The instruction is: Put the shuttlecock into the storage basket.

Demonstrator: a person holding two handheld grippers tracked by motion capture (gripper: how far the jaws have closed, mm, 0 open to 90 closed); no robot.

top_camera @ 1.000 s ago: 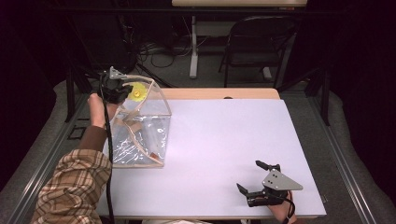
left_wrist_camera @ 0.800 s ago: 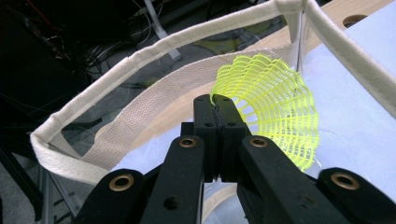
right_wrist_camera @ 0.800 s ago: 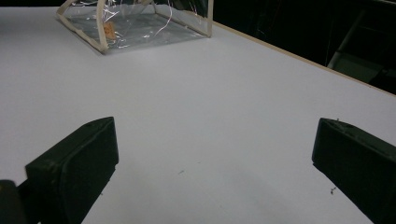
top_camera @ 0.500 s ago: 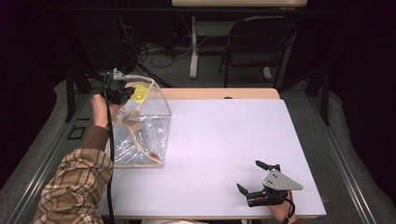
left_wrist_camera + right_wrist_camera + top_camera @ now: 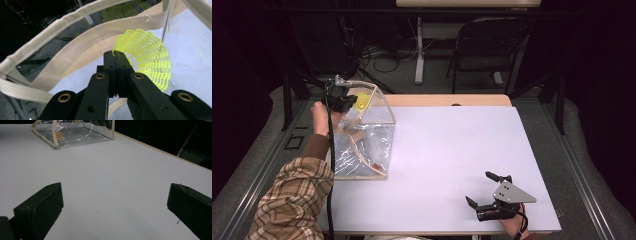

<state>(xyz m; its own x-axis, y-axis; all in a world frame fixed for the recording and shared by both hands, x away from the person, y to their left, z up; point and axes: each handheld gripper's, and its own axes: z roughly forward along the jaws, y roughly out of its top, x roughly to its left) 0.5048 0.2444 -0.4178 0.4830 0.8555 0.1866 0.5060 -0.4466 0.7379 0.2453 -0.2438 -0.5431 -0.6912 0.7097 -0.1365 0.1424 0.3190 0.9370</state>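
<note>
Left gripper (image 5: 117, 58): jaws pressed together on the rim of the yellow shuttlecock (image 5: 147, 56), held up at the open top of the clear bag (image 5: 364, 145).
Yellow shuttlecock: mesh skirt pinched at its edge, just inside the mouth of the bag, between the beige straps (image 5: 57, 60).
Clear bag: upright at the left part of the white table (image 5: 452, 150).
Right gripper (image 5: 486, 189): jaws spread wide, nothing between, low over the near right part of the table, well apart from the bag.
</note>
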